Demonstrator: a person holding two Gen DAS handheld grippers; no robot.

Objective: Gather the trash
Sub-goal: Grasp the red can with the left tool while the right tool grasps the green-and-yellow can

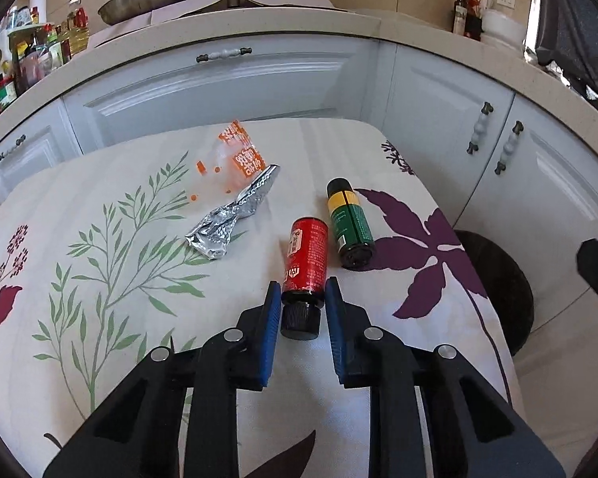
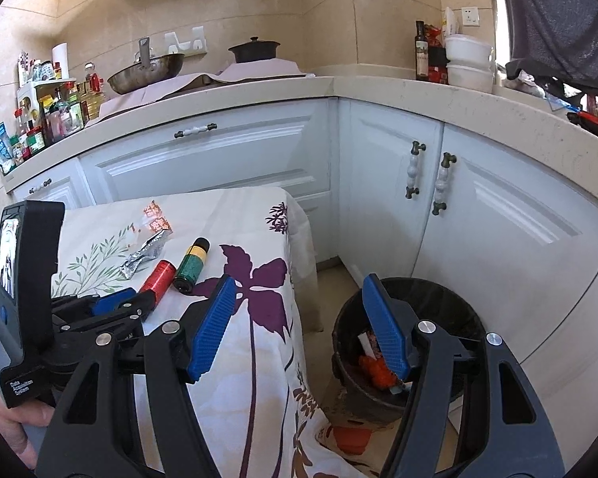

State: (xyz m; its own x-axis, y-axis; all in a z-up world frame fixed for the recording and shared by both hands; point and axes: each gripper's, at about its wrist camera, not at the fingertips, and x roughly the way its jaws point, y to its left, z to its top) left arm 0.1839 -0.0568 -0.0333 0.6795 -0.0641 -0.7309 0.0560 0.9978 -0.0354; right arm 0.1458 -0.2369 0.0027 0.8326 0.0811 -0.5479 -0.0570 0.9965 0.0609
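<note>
With the left gripper [image 1: 299, 292] closed on the black-capped neck of the red bottle [image 1: 305, 257] lying on the table [image 1: 99, 358] (right gripper [image 2: 299, 326] open, empty, above the bin [image 2: 438, 298]), the round bottle may pivot or slip when lifted.

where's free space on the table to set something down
Bare cloth lies left of the foil wrapper and near the table front edge. It is crowded mid-table: red bottle, green bottle, orange wrapper.

Bin [image 2: 347, 342] contents partly hidden, perhaps wrappers; labels too small.
</note>
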